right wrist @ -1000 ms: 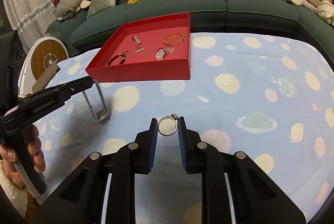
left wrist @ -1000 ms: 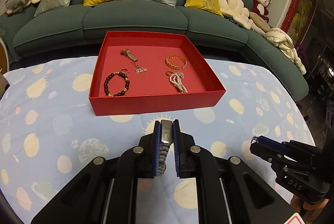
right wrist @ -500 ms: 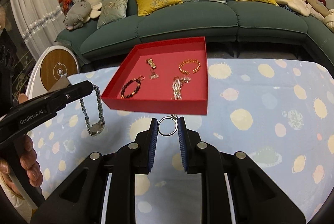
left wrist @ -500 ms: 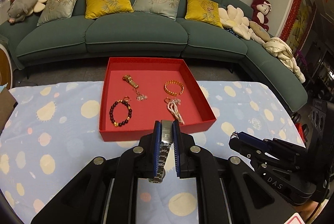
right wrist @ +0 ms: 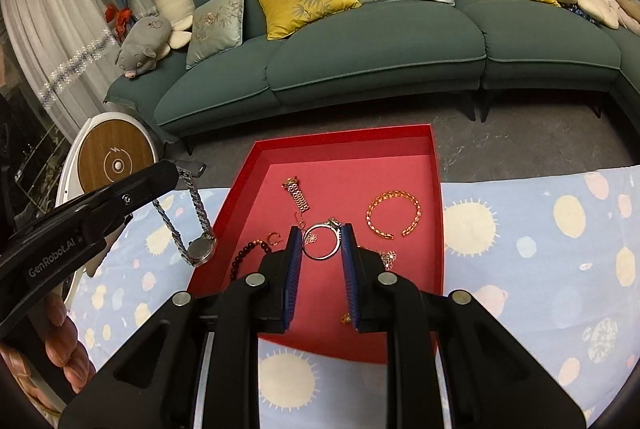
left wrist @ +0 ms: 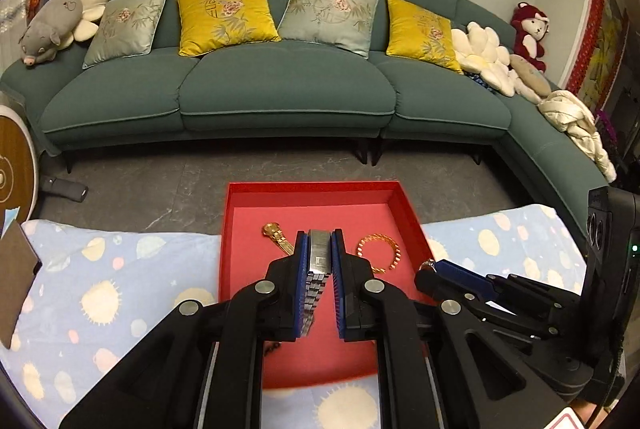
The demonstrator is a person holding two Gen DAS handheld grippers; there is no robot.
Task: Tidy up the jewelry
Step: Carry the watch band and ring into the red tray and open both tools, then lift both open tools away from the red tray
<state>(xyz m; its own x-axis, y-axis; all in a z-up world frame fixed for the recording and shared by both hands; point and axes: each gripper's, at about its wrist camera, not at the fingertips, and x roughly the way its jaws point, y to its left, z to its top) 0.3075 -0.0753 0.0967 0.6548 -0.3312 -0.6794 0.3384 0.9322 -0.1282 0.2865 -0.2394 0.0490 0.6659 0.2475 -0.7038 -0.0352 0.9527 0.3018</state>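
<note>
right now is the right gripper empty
No, the right gripper is shut on a silver ring, pinched between its blue pads above the red tray.

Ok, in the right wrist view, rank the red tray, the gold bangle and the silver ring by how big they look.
Largest to smallest as they look:
1. red tray
2. gold bangle
3. silver ring, though it sits nearer the camera, held up in the right claw, so the gap to the bangle looks smaller than it likely is.
</note>
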